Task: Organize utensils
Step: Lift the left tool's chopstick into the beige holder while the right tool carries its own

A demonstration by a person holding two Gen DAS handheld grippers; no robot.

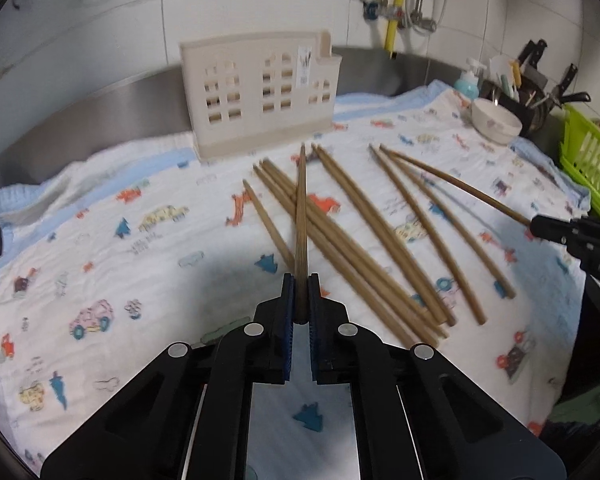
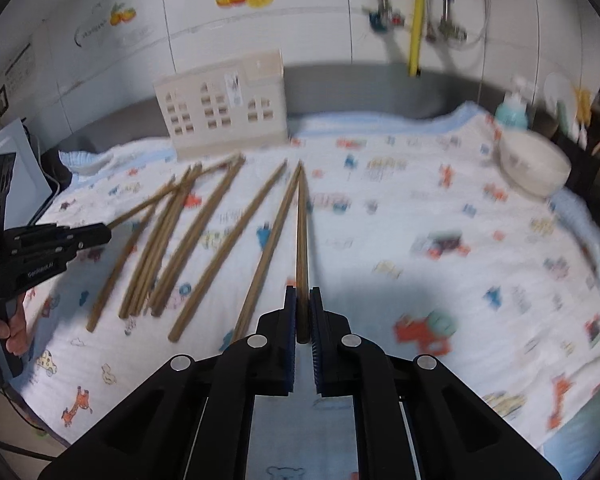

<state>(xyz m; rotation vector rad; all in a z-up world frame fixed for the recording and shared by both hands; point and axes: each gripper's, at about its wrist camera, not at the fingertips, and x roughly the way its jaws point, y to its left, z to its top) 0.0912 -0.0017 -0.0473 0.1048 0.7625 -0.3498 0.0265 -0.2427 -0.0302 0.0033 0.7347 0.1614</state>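
My left gripper (image 1: 300,280) and right gripper (image 2: 303,294) each clench one chopstick (image 1: 301,208). At twelve o'clock the holder (image 1: 260,92) waits; the other chopsticks (image 1: 352,248) lie unsorted.

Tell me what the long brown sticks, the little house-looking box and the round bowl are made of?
The chopsticks look like wood or bamboo: matte brown with a faint grain. The beige holder looks like plastic: smooth, with neatly cut window holes. The white bowl looks like glazed ceramic, though it could be plastic. Each gripper, left and right, pinches one chopstick.
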